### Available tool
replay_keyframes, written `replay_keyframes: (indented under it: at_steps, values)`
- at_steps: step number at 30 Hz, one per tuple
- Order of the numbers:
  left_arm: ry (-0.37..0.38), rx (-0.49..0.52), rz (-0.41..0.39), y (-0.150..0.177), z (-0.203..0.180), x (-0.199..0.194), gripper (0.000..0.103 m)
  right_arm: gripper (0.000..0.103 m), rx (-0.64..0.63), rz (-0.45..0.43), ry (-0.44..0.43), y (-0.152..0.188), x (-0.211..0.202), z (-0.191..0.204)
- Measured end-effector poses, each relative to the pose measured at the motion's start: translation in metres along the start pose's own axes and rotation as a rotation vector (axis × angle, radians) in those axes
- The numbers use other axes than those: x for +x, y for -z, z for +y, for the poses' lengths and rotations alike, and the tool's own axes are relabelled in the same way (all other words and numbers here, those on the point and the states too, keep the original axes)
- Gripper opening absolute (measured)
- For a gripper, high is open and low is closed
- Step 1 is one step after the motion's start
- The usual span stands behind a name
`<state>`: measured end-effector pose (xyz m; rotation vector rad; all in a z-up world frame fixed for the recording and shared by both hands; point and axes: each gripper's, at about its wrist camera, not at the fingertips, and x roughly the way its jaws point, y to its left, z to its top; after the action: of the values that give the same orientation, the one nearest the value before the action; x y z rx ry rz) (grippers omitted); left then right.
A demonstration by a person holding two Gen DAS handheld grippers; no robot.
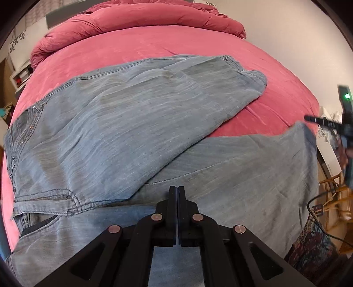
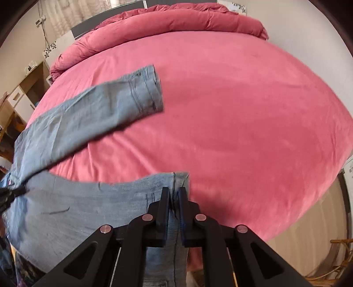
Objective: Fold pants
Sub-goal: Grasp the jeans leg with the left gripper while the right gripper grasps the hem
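Right tongs [image 2: 174, 194]: pinching the hem of the near leg [image 2: 123, 194], denim visibly caught between the 2 fingers at the bed's near edge.
Left tongs [image 1: 177, 192]: fingers pressed together over the near leg just beyond the crotch; cloth between them not visible, so grip on the fabric cannot be told.
Jeans [image 1: 114, 123]: pale blue, spread across the red bed [image 2: 242, 110], waistband [image 1: 19, 141] to the left, 2 legs splayed apart in a V. Far leg [image 1: 198, 88] lying flat, hem [image 2: 147, 88] well apart from the near hem.
Duvet [image 2: 176, 19]: rolled along the head of the bed, clear of the jeans.
Step in hand, as judged: bringing the near leg over onto the far leg, first lengthwise fold.
Advice: lift the hem only high enough to clear the bed, keep the leg taut between both tongs, carry it away and lay hem on hem, inseams aligned. Hold the crotch end low and steady as a hinge. Release only once edges match; sagging fabric likely to wrinkle or drag the far leg askew.
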<state>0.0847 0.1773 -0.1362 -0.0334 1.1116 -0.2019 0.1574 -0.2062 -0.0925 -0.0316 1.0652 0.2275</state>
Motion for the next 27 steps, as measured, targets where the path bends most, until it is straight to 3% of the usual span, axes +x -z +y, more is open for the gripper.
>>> replay_keyframes:
  at_steps: [1,5,9,10,11,12,17,19,20,22,27]
  values:
    - [-0.017,0.000,0.010,-0.002,0.001,0.004,0.000,0.000,0.005,-0.019,0.028,-0.008,-0.001,0.000]
    - [-0.125,-0.036,0.052,-0.017,0.016,0.034,0.000,0.000,0.045,-0.008,0.112,-0.035,0.015,-0.010]
    - [-0.179,-0.036,0.037,-0.031,0.017,0.047,0.001,0.004,0.138,0.042,0.009,-0.043,0.026,-0.029]
    - [-0.196,-0.022,0.038,-0.033,0.015,0.051,0.001,0.013,0.149,0.052,-0.053,-0.037,0.022,-0.035]
    - [-0.200,-0.018,0.036,-0.034,0.014,0.053,0.001,0.028,0.150,0.054,-0.092,-0.028,0.018,-0.038]
    - [-0.200,-0.017,0.035,-0.035,0.014,0.053,0.001,0.033,0.145,0.072,-0.108,-0.020,0.016,-0.040]
    - [-0.153,-0.036,0.020,-0.031,0.016,0.032,0.006,0.041,0.207,0.210,-0.235,0.053,0.006,-0.055]
    - [-0.113,-0.048,-0.003,-0.024,0.018,0.015,0.021,0.044,0.243,0.267,-0.268,0.084,0.002,-0.057]
    - [-0.097,-0.055,-0.020,-0.021,0.019,0.005,0.024,0.047,0.256,0.288,-0.274,0.100,0.000,-0.058]
    - [-0.088,-0.077,-0.038,-0.009,0.023,-0.015,0.025,0.054,0.317,0.317,-0.316,0.127,0.001,-0.059]
    - [-0.113,-0.187,-0.098,0.035,0.053,-0.070,0.031,0.054,0.506,0.371,-0.437,0.165,0.029,-0.051]
